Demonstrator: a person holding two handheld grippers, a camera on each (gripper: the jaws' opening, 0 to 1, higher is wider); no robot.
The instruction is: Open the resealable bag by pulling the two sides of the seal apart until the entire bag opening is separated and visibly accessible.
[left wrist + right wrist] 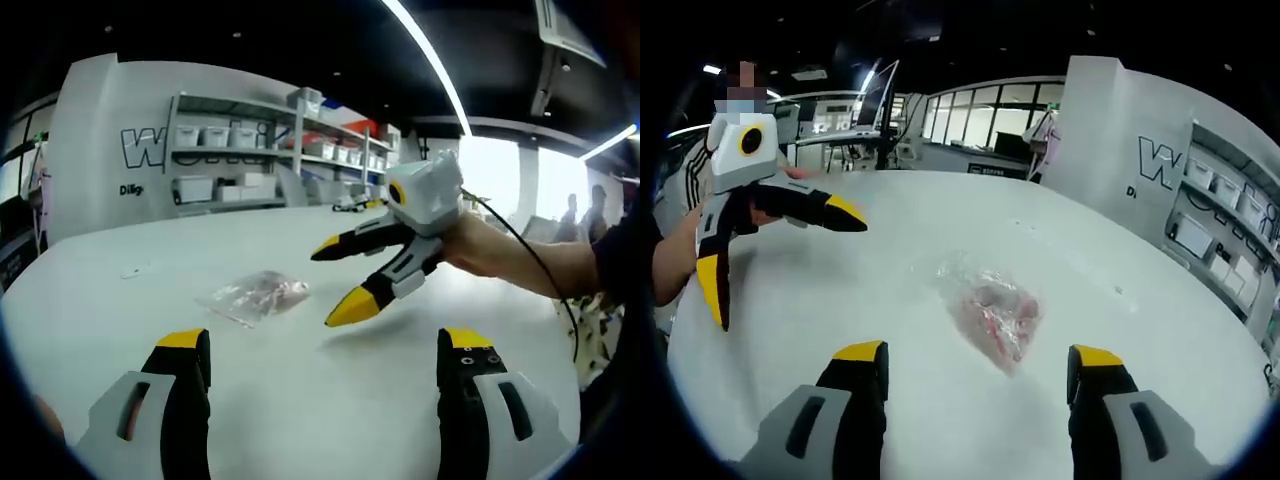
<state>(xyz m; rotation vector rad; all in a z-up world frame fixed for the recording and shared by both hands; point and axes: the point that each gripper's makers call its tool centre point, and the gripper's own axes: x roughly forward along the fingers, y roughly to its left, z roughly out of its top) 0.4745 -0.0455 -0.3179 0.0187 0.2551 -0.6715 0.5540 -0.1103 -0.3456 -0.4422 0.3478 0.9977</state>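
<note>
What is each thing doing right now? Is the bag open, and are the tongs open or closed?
Resealable bag: lying flat on the table, crumpled, something pinkish inside; seal too small to tell, nothing gripping it.
Left tongs: open, jaws wide apart, above the table, short of the bag.
Right tongs: open, jaws wide apart, the bag just ahead between them, not touching.
Table: white, bare around the bag.
</note>
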